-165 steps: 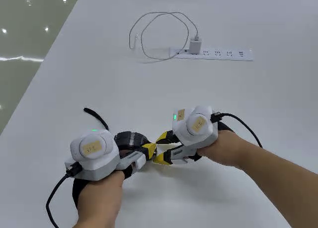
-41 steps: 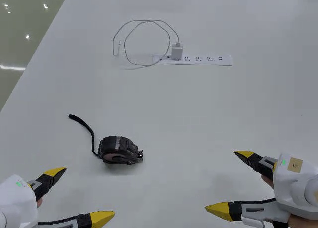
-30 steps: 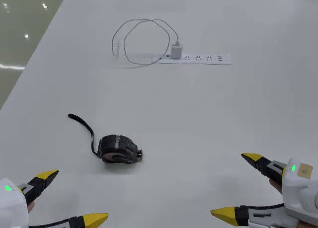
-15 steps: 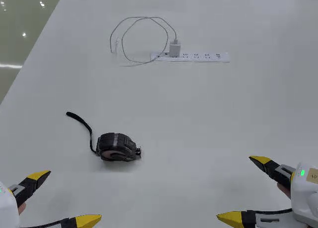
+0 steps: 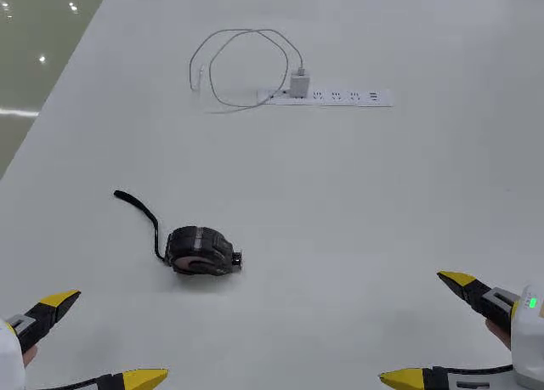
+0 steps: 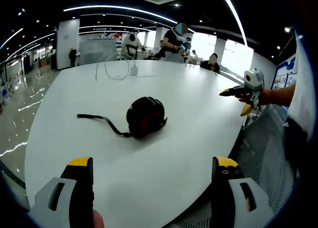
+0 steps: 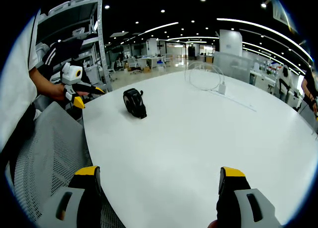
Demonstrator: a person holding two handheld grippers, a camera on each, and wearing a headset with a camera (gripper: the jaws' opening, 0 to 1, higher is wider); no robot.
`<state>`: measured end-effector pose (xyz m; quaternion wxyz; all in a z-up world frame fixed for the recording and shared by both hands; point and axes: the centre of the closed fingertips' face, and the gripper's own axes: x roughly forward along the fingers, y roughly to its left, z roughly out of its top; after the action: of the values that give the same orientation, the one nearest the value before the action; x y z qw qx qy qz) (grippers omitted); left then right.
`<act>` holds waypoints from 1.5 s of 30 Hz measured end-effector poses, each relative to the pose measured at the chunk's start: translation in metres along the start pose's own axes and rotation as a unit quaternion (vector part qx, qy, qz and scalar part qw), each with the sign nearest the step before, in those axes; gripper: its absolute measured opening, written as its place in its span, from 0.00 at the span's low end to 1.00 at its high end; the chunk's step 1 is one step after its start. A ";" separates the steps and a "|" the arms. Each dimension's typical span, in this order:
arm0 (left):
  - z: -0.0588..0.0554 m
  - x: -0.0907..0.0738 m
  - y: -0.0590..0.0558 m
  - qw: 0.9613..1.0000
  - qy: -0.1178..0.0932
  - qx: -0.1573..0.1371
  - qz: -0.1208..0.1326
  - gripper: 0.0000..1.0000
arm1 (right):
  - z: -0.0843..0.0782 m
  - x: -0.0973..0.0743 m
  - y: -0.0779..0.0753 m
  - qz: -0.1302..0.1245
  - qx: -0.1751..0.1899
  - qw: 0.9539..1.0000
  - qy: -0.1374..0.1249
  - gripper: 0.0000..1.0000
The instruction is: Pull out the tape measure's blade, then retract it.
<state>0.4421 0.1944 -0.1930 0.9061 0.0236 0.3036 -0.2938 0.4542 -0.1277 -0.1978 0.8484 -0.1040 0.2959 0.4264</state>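
Both grippers hang low at the near edge of the white table, one at each side, with the tape measure lying between them and farther in, well apart from both. The left gripper sits at the lower left of the head view, its yellow-tipped jaws spread wide with nothing between them, and a fingertip shows just behind the outer jaw. The right gripper mirrors it at the lower right, jaws just as far apart and bare, a green light glowing on its white body. In the left gripper view the right one is held out over the table's edge by a hand, the forearm reaching in from the side. In the right gripper view the other hand grips the left one the same way, close to the person's body, with its jaws aimed towards the tape. Each gripper points inward across the tabletop rather than down at it. The tape is a dark, rounded case lying on its side, with its blade tip tight at the case's mouth on the side towards the right gripper. Its black strap trails off the other end, curling away across the table. Far back lie a white power strip, a charger plugged into it and a looped cable.
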 end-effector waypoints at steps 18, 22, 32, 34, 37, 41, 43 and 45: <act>0.004 0.001 -0.001 1.000 -0.001 0.004 -0.004 0.98 | -0.002 -0.004 -0.001 -0.005 0.004 1.000 0.000 0.99; 0.003 0.001 0.000 1.000 -0.001 0.005 -0.004 0.98 | -0.002 -0.004 0.000 -0.004 0.004 1.000 0.000 0.99; 0.003 0.000 0.000 1.000 0.000 0.005 -0.004 0.98 | -0.004 -0.005 0.000 -0.004 0.006 1.000 0.001 0.99; 0.003 0.000 0.000 1.000 0.000 0.005 -0.004 0.98 | -0.004 -0.005 0.001 -0.004 0.006 1.000 0.001 0.99; 0.003 0.000 0.000 1.000 0.000 0.006 -0.004 0.98 | -0.004 -0.005 0.001 -0.004 0.007 1.000 0.001 0.99; 0.004 0.000 0.000 1.000 0.001 0.007 -0.005 0.98 | -0.004 -0.005 0.001 -0.004 0.010 1.000 -0.001 0.99; 0.004 0.000 0.000 1.000 0.000 0.007 -0.004 0.98 | -0.004 -0.005 0.001 -0.004 0.009 1.000 0.000 0.99; 0.004 0.000 0.000 1.000 -0.001 0.006 -0.004 0.98 | -0.004 -0.005 0.001 -0.004 0.010 1.000 0.001 0.99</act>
<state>0.4447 0.1936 -0.1897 0.9050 0.0275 0.3013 -0.2992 0.4493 -0.1320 -0.1983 0.8507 -0.0970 0.3001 0.4205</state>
